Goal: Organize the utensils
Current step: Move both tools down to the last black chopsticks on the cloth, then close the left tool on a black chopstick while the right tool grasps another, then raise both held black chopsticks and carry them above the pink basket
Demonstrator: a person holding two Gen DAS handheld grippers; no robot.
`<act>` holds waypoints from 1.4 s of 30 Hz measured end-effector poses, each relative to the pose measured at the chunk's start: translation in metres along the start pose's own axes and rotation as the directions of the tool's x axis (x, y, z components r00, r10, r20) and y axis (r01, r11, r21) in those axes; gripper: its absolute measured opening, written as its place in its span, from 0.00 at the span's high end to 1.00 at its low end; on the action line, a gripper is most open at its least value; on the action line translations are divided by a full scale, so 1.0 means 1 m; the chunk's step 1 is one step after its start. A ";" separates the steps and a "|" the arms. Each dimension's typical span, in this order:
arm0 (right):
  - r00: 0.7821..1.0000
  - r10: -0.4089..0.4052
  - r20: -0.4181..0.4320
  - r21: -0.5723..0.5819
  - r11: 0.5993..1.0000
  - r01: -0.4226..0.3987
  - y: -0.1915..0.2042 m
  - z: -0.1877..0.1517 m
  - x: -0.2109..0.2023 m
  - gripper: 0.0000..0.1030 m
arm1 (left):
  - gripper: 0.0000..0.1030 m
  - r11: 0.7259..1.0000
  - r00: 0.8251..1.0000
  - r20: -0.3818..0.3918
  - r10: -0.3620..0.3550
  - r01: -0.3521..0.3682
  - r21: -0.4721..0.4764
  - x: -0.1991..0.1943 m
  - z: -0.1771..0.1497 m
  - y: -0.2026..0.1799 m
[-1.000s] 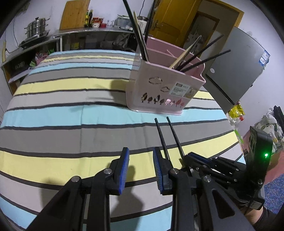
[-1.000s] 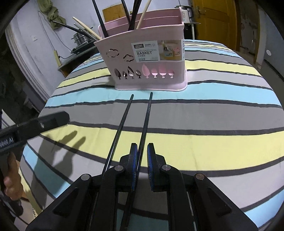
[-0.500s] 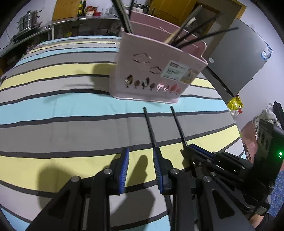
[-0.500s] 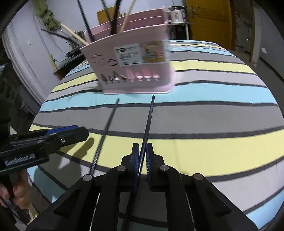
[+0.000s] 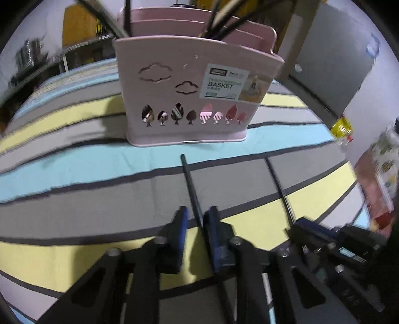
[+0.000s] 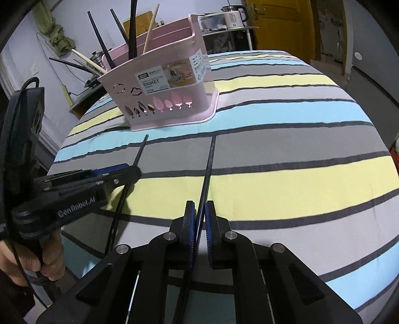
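A pink utensil basket [image 5: 187, 99] [image 6: 162, 99] holding several chopsticks stands on the striped tablecloth [image 5: 74, 174]. Two black chopsticks lie in front of it. My left gripper [image 5: 197, 219] [image 6: 134, 172] straddles the left chopstick [image 5: 189, 179] [image 6: 139, 154]. Its jaws are closing, the stick rests against the right pad, and a gap shows on the left. My right gripper [image 6: 199, 211] [image 5: 296, 224] is shut on the near part of the right chopstick [image 6: 209, 164] [image 5: 276, 182].
A person's hand [image 6: 32, 264] holds the left gripper's handle at the table's left edge. A white kettle [image 6: 233, 16] and a yellow door [image 6: 274, 22] lie beyond the table. A grey appliance [image 5: 331, 62] stands right of the basket.
My left gripper slid right and forward over the left chopstick, and its jaws narrowed around it. The right gripper's jaws closed onto the right chopstick. The basket looms nearer in the left view.
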State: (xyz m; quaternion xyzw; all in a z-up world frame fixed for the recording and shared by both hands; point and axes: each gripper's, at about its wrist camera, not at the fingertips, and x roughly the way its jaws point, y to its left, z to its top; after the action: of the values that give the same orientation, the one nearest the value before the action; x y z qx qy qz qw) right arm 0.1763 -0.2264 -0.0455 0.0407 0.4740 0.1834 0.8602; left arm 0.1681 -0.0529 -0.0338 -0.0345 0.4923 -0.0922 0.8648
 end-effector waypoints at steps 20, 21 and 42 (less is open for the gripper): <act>0.997 -0.049 -0.059 -0.055 0.997 0.046 0.012 0.033 0.027 0.91 | 0.84 0.999 0.998 -0.067 0.013 -0.011 0.031 -0.003 0.005 0.014; 0.997 -0.053 -0.061 -0.059 0.997 0.049 0.013 0.034 0.028 0.92 | 0.82 1.000 0.997 -0.071 0.009 -0.007 0.029 -0.002 0.006 0.014; 0.996 0.045 0.072 -0.073 0.997 -0.039 0.029 0.061 -0.024 0.95 | 0.94 0.999 0.998 0.030 -0.050 0.050 -0.010 -0.058 0.023 0.032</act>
State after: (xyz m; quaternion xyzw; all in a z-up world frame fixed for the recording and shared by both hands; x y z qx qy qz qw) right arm 0.2072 -0.2018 0.0146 0.0266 0.4343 0.2166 0.8739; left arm 0.1632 -0.0109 0.0226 -0.0528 0.4789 -0.1105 0.8693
